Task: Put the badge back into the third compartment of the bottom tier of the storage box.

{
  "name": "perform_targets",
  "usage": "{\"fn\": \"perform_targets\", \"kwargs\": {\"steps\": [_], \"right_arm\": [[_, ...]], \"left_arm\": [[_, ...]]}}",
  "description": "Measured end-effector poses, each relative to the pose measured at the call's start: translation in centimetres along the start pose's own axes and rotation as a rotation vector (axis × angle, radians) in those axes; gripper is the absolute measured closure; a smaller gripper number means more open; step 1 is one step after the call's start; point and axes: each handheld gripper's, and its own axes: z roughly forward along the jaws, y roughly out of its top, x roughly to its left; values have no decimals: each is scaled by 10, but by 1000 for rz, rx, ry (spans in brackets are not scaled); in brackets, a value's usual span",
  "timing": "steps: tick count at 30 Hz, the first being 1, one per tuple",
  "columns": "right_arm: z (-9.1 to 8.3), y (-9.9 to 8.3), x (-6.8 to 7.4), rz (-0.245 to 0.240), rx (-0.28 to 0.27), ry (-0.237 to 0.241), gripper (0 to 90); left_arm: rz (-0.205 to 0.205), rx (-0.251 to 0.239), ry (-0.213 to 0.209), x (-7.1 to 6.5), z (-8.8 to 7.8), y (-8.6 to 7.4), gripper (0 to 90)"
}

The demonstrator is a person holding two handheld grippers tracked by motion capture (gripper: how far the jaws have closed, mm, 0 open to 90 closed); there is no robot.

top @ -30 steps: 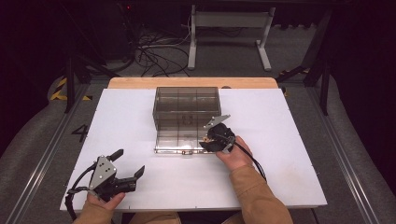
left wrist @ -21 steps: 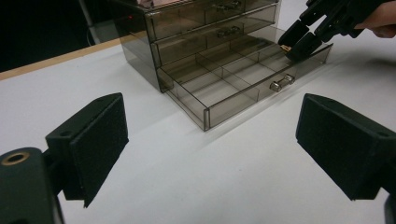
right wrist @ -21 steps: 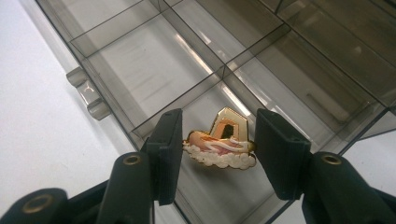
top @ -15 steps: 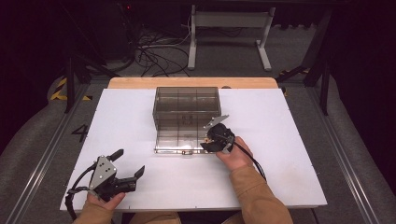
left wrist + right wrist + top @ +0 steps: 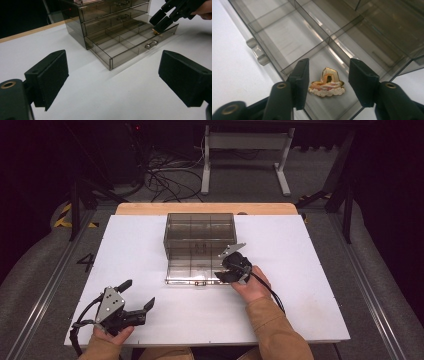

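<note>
- Smoked-plastic drawer box stood mid-table; its bottom drawer was pulled out, divided into compartments.
- Right gripper hung over the drawer's front right corner compartment, jaws parted a little, gripping nothing.
- Gold pin lay flat on that compartment's floor, between the jaws, touching neither.
- Left gripper sat near the table's front left, well apart from the box, jaws wide open and empty.

High view overhead; both gripper views share the drawer.
</note>
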Motion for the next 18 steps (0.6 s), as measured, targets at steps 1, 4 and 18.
{"fn": "perform_targets", "kwargs": {"steps": [1,4,18], "right_arm": [[-2,0,1,-3,-8,-1,555],[-7,2,3,-10,-34,-12,634],[-27,9,16,-68,-110,9,900]], "left_arm": [[2,0,-1,0,0,0,97],[2,-1,-1,0,0,0,96],[3,-1,-2,0,0,0,96]]}}
